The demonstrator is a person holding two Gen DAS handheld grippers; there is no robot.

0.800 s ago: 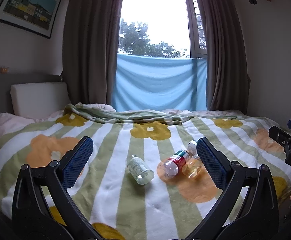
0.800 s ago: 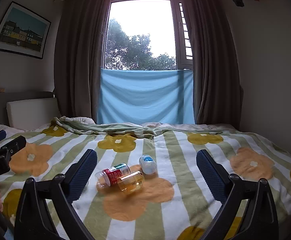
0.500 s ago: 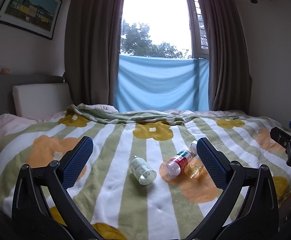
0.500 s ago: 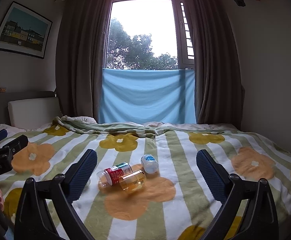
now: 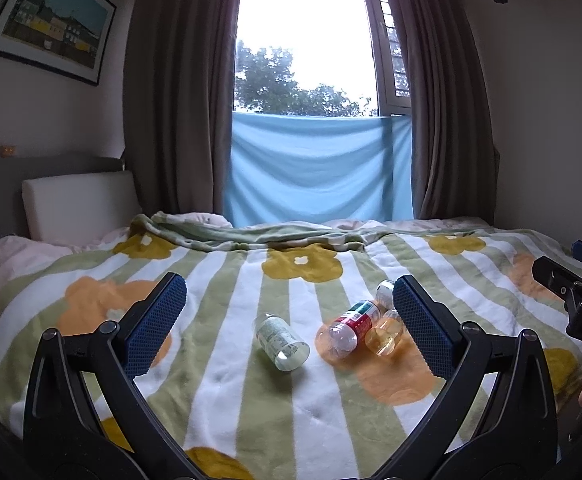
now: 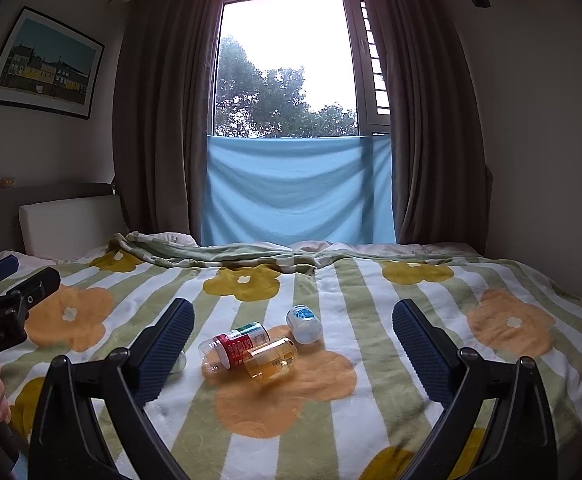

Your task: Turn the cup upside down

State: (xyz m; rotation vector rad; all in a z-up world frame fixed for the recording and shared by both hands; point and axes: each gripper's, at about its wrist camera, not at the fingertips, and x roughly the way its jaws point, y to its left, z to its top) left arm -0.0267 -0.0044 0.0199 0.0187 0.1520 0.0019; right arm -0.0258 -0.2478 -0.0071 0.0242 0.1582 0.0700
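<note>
Both tongs, the left tongs (image 5: pixel 289 312) and the right tongs (image 6: pixel 293 336), gape wide with nothing between their blue pads, held above the near edge of the bed (image 5: pixel 219 384). Nearest me lies the clear bottle with a pale label (image 5: pixel 282 342), apart from the rest. Just beyond, touching each other, lie the red-labelled bottle (image 6: pixel 233 346) and the amber cup (image 6: pixel 271 358) (I judge this small open tumbler, on its side, to be my target). I'd approach it across its body, away from the bottle. Farthest is the blue-labelled bottle (image 6: pixel 304 323).
</note>
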